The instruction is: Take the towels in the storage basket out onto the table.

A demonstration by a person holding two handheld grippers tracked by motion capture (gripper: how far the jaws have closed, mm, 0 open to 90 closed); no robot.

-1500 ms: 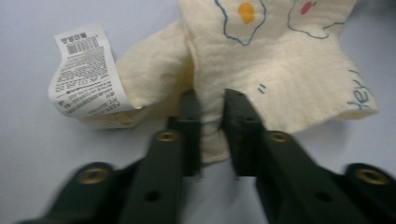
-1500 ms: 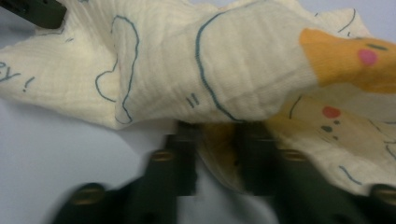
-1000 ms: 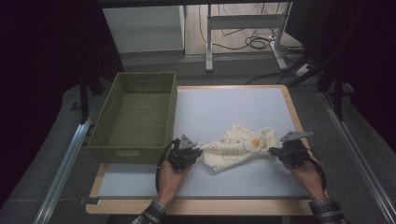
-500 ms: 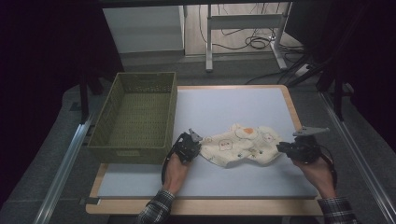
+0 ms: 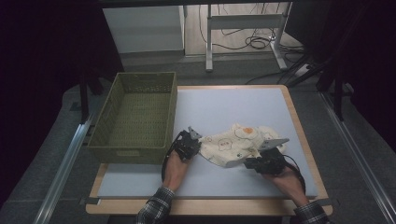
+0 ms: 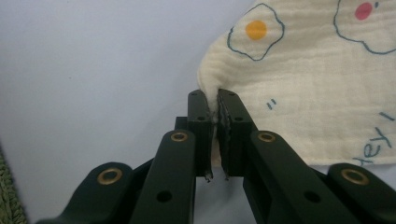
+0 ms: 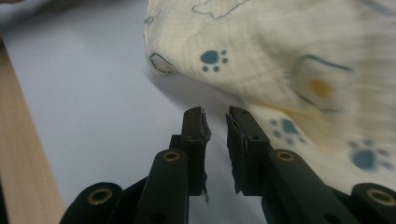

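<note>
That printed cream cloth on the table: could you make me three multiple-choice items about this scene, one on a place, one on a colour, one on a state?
1. Where does the woven olive-green basket stand?
A. At the table's left side, left of the cloth
B. On top of the cloth
C. At the table's right edge

2. What colour is the round dot inside the egg outline on the cream muslin cloth near the left gripper?
A. Green
B. Orange
C. Purple

3. How does the right gripper stand?
A. Clamped on the basket's rim
B. Clamped on the cloth
C. Jaws apart, nothing between them

Answers:
1 A: the high view shows the basket left of the cloth.
2 B: the left gripper view shows an orange dot, beside jaws pinching the cloth's edge.
3 C: the right gripper view shows a gap between its jaws, just opened, short of the cloth.
</note>
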